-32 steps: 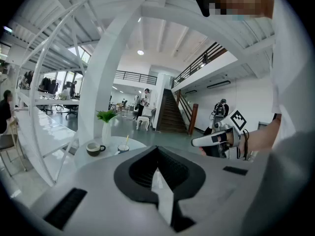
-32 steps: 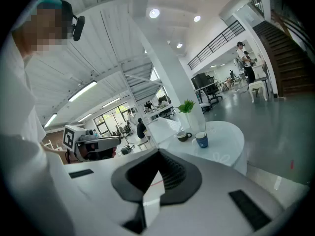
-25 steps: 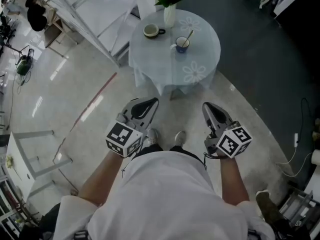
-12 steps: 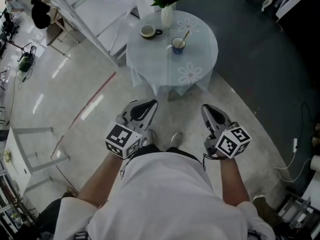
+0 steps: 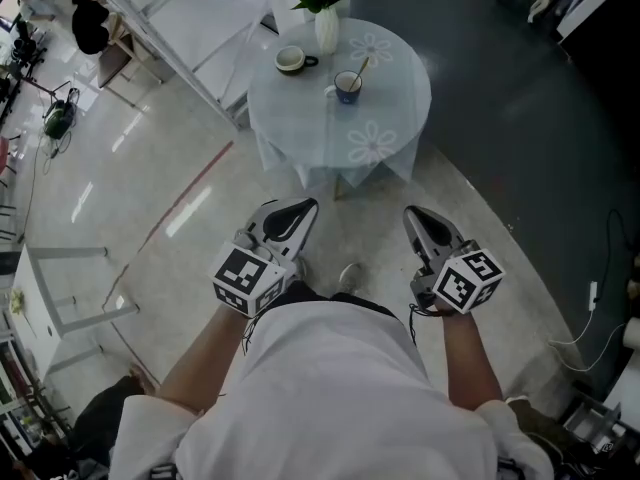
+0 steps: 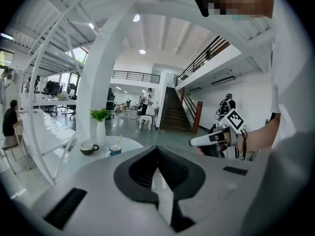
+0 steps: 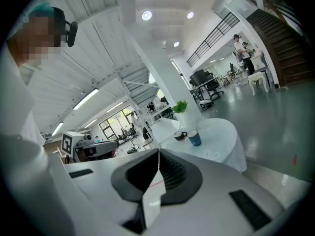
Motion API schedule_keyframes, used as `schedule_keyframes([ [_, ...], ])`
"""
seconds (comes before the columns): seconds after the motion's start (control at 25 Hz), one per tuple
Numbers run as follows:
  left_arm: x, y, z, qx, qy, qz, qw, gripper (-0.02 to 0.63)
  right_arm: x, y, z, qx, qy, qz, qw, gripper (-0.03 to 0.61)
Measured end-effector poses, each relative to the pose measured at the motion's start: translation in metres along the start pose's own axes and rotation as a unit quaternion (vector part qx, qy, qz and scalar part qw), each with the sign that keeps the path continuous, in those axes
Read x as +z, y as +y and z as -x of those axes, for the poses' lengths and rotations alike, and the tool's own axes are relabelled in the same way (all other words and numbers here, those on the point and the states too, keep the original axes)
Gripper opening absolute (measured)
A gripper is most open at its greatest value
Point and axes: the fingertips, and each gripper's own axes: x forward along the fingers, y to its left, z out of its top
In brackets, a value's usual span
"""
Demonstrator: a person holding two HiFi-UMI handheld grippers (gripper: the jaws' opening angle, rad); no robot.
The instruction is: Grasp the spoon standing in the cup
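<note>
A blue cup (image 5: 347, 86) with a spoon (image 5: 361, 67) standing in it sits on a round table (image 5: 385, 108) with a white cloth, far ahead of me. In the left gripper view the blue cup (image 6: 115, 149) and the spoon (image 6: 118, 140) are small and distant. The right gripper view also shows the blue cup (image 7: 195, 138). My left gripper (image 5: 299, 209) and right gripper (image 5: 419, 217) are held low in front of my body, well short of the table. Both are shut and hold nothing.
A dark cup (image 5: 291, 60) on a saucer and a white vase with a green plant (image 5: 326, 16) share the table. White steel framing (image 5: 190, 48) and desks stand to the left. A polished floor (image 5: 190, 178) lies between me and the table, and cables (image 5: 600, 298) run at the right.
In the head view the table has slid a little up and to the left. Both grippers keep the same pose and stay shut.
</note>
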Motion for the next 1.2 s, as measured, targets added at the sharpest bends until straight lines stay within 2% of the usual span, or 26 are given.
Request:
schedule_keyframes([
  [0.6, -0.002, -0.025, -0.017, 0.019, 0.0, 0.0, 0.9998, 0.021, -0.001, -0.023, 0.015, 0.017, 0.007, 0.002, 1.0, 0.021],
  [1.2, 0.002, 0.02, -0.044, 0.014, 0.001, 0.006, 0.9999, 0.02, 0.011, -0.044, -0.027, 0.004, 0.02, 0.0, 1.0, 0.021],
])
